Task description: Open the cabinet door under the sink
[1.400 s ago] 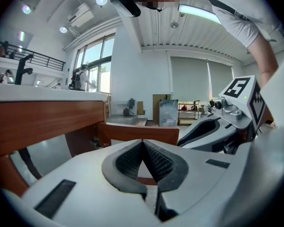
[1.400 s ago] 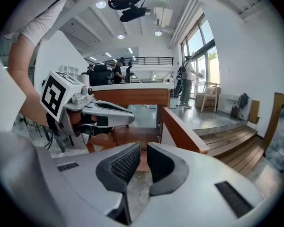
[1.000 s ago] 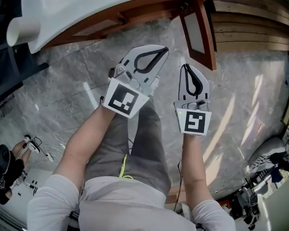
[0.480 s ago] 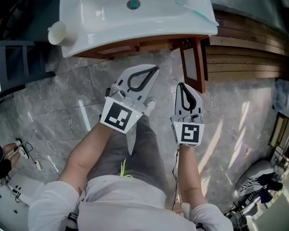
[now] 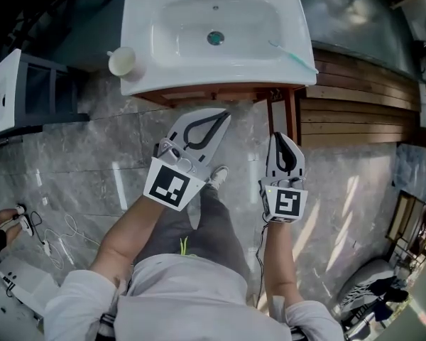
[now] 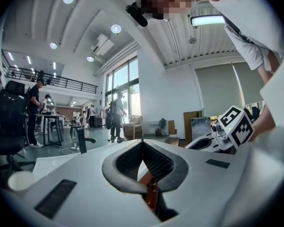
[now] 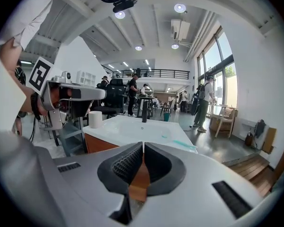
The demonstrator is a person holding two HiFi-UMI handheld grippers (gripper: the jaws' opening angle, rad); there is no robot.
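Presently, left gripper (image 5: pixel 224 115) and right gripper (image 5: pixel 277 138): fingers clenched on nothing, both held near the sink (image 5: pixel 170 62). Cabinet door (image 5: pixel 283 116) stands open, just beyond right gripper.

Cabinet door (image 5: pixel 282 116) under white sink (image 5: pixel 213 34) stands swung out. Right gripper (image 5: pixel 280 138) just beside its edge, left gripper (image 5: pixel 222 117) near. Both jaw pairs closed.

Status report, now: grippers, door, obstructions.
Left gripper shut, empty. Right gripper shut, empty, by the door's edge. Door stands swung out under the sink. Nothing seen in the way.
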